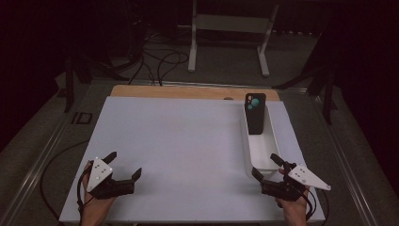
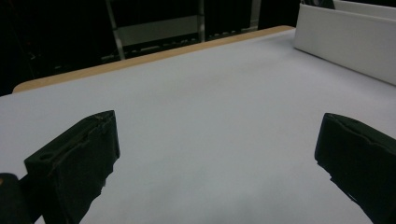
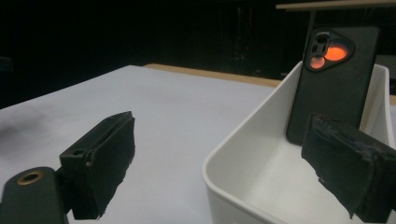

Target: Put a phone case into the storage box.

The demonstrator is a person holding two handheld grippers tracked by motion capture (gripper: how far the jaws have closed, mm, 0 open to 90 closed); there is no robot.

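A black phone case (image 1: 255, 113) leans upright against the far end of a long white bin (image 1: 270, 141) at the table's right side. In the right gripper view the phone case (image 3: 334, 79) stands inside the white bin (image 3: 243, 154), its camera cutout glowing orange. My right gripper (image 1: 266, 165) is open at the bin's near end, and in its own view the right gripper (image 3: 219, 163) straddles the bin's near-left corner with nothing held. My left gripper (image 1: 124, 164) rests open at the front left of the white table; in its own view the left gripper (image 2: 217, 149) has only bare tabletop between its jaws.
The white tabletop (image 1: 183, 141) sits on a wooden board (image 1: 188, 92) whose far edge shows. Beyond it are floor cables (image 1: 160, 61) and a white stand's legs (image 1: 228, 42). The bin's side wall (image 2: 345, 44) appears at the upper right of the left gripper view.
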